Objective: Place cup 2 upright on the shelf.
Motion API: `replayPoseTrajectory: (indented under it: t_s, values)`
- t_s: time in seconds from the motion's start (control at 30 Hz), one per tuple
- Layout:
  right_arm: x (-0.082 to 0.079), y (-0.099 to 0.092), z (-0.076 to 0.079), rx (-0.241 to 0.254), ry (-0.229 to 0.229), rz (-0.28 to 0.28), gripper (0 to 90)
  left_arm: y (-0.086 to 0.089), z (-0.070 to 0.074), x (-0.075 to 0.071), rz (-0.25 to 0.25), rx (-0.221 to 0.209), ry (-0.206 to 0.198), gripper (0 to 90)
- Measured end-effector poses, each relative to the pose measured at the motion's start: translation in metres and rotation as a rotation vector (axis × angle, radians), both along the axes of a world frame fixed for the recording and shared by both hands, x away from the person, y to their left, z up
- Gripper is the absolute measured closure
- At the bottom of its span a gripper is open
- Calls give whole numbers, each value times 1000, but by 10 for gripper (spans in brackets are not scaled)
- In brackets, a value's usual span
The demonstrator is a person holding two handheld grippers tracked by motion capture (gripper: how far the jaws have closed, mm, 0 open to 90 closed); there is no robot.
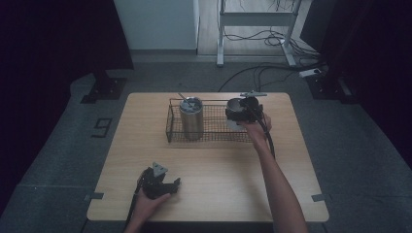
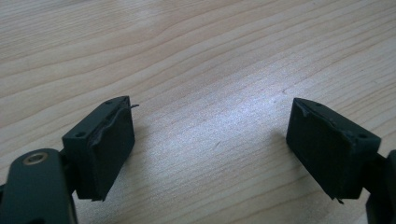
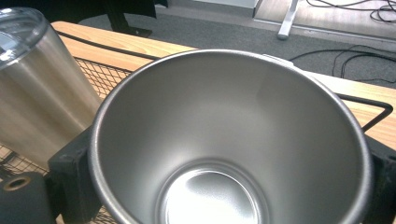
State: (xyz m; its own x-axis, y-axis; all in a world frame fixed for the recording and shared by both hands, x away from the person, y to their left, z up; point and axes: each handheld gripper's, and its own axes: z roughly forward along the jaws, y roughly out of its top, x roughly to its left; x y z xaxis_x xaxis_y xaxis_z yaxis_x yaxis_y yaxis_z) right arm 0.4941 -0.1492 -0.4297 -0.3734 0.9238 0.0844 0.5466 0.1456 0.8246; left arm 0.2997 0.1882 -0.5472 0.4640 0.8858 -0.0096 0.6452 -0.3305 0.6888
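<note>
Right now the right gripper (image 1: 241, 112) is clamping an open steel cup (image 3: 229, 140), its jaws pressing on the cup's outer wall from both sides (the right gripper view is looking straight down into the shiny bottom). The cup is hanging over the right end of a wire basket (image 1: 212, 127), which is sitting near the tabletop's (image 1: 291, 160) far edge. Just beside the cup, a lidded tumbler (image 1: 191, 118) is standing upright in the basket's left half. Meanwhile the left gripper (image 1: 167, 185) is resting near the tabletop's near left corner, its jaws standing apart with bare wood showing between them and nothing held.
</note>
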Motion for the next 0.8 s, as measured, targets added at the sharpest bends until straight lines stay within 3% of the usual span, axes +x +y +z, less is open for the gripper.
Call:
replayPoseTrajectory:
  t_s: [0.23, 0.8]
  values:
    - [4, 1, -7, -26, 21, -12, 67, 0, 0, 0, -1, 2, 0, 154]
    - [7, 5, -31, -34, 63, -2, 67, 0, 0, 0, 0, 1, -1, 154]
